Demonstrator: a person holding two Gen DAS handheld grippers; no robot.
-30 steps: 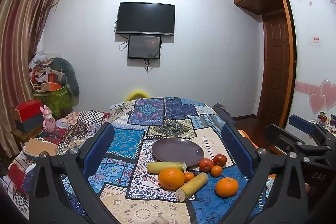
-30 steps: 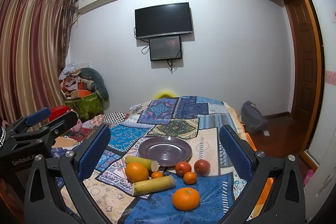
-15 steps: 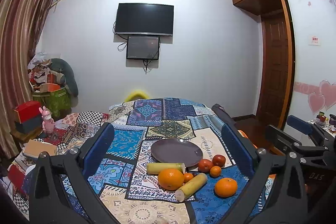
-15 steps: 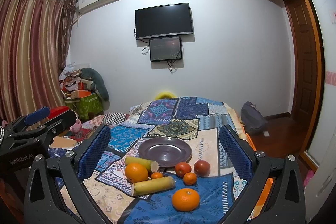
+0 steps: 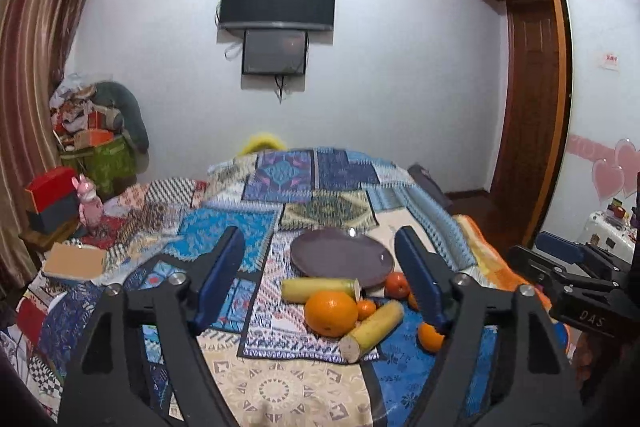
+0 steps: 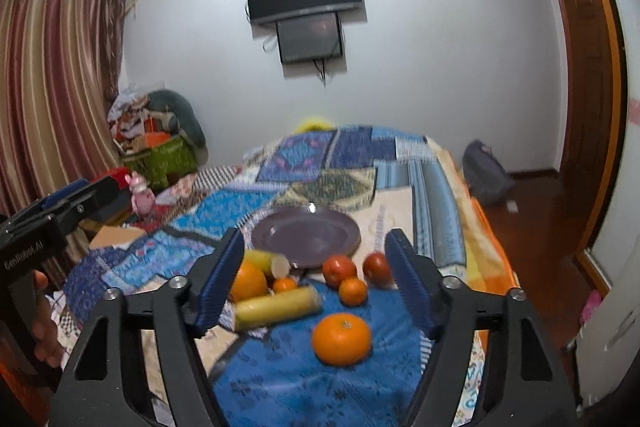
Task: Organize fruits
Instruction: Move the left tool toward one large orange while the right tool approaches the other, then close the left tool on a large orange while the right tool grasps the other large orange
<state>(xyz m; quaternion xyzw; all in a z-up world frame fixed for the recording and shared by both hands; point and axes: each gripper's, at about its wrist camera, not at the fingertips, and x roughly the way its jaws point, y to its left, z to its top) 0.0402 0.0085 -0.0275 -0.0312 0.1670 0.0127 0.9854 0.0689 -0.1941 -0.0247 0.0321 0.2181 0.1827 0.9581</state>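
Patchwork bedspread (image 6: 320,183): orange (image 6: 341,338) between right hand-held gripper (image 6: 316,287) fingers.

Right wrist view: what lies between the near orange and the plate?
In the right wrist view, between the near orange and the plate lie a small tangerine and two red fruits.
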